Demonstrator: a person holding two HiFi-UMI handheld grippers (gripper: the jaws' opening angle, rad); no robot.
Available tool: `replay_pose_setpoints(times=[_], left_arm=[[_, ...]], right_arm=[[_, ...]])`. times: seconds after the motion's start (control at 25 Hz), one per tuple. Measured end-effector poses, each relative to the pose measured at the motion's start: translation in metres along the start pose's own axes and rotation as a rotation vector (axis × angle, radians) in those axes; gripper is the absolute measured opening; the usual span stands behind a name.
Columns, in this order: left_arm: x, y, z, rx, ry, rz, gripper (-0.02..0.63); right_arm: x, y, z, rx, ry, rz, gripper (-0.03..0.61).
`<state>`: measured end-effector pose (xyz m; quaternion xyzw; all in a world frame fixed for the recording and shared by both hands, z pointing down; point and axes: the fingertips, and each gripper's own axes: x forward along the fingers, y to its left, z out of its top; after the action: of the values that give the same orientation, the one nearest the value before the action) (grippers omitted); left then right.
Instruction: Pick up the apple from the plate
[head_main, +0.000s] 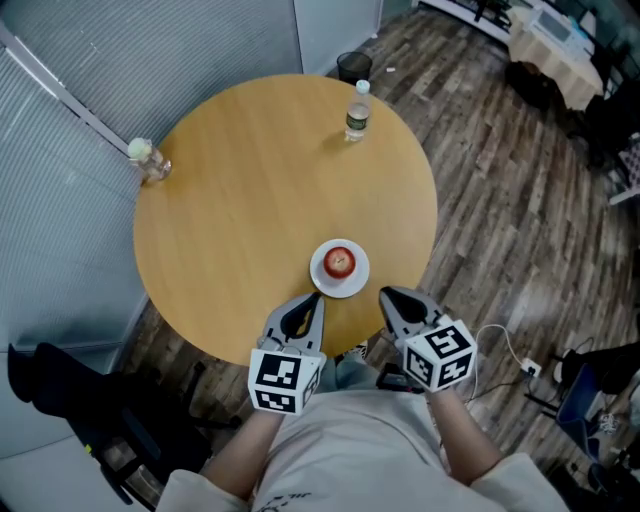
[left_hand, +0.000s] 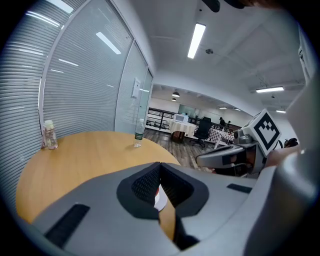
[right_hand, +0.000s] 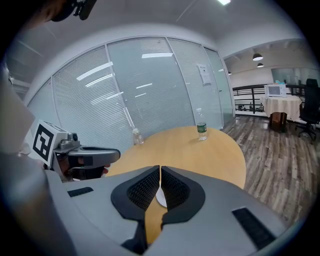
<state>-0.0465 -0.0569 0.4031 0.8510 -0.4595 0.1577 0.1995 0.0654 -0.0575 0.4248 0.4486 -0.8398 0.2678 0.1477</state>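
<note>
A red apple (head_main: 339, 262) sits on a small white plate (head_main: 323, 281) near the front edge of the round wooden table (head_main: 250, 200). My left gripper (head_main: 316, 297) is just below and left of the plate, jaws shut, nothing between them. My right gripper (head_main: 384, 295) hovers just right of the plate at the table's edge, also shut and empty. In the left gripper view a sliver of the plate (left_hand: 161, 199) shows through the shut jaws (left_hand: 160, 167). The right gripper view shows the plate's edge (right_hand: 160, 198) behind its own shut jaws (right_hand: 160, 170).
A water bottle (head_main: 357, 112) stands at the table's far side. A small jar (head_main: 150, 160) sits at the far left rim. A dark bin (head_main: 353, 66) is on the wood floor beyond. A glass wall with blinds runs along the left.
</note>
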Motion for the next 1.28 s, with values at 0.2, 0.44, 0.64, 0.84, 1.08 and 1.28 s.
replay_pose_setpoints(times=[0.2, 0.44, 0.64, 0.84, 1.08, 1.28], left_arm=[[0.014, 0.004, 0.0, 0.002, 0.008, -0.016, 0.004], [0.033, 0.013, -0.007, 0.007, 0.022, -0.013, 0.005], [0.049, 0.019, -0.016, 0.004, 0.044, -0.014, 0.005], [0.061, 0.019, -0.024, 0.006, 0.061, -0.021, 0.006], [0.073, 0.023, -0.036, 0.007, 0.082, -0.019, 0.012], [0.086, 0.023, -0.045, 0.021, 0.109, -0.032, 0.029]], right_arm=[[0.01, -0.004, -0.006, 0.011, 0.015, -0.011, 0.032], [0.021, -0.009, -0.021, 0.03, 0.05, -0.009, 0.032], [0.034, -0.016, -0.023, 0.032, 0.061, -0.004, 0.032], [0.041, -0.022, -0.03, 0.039, 0.075, -0.007, 0.032], [0.048, -0.03, -0.039, 0.054, 0.093, -0.007, 0.032], [0.054, -0.033, -0.045, 0.062, 0.106, -0.002, 0.032]])
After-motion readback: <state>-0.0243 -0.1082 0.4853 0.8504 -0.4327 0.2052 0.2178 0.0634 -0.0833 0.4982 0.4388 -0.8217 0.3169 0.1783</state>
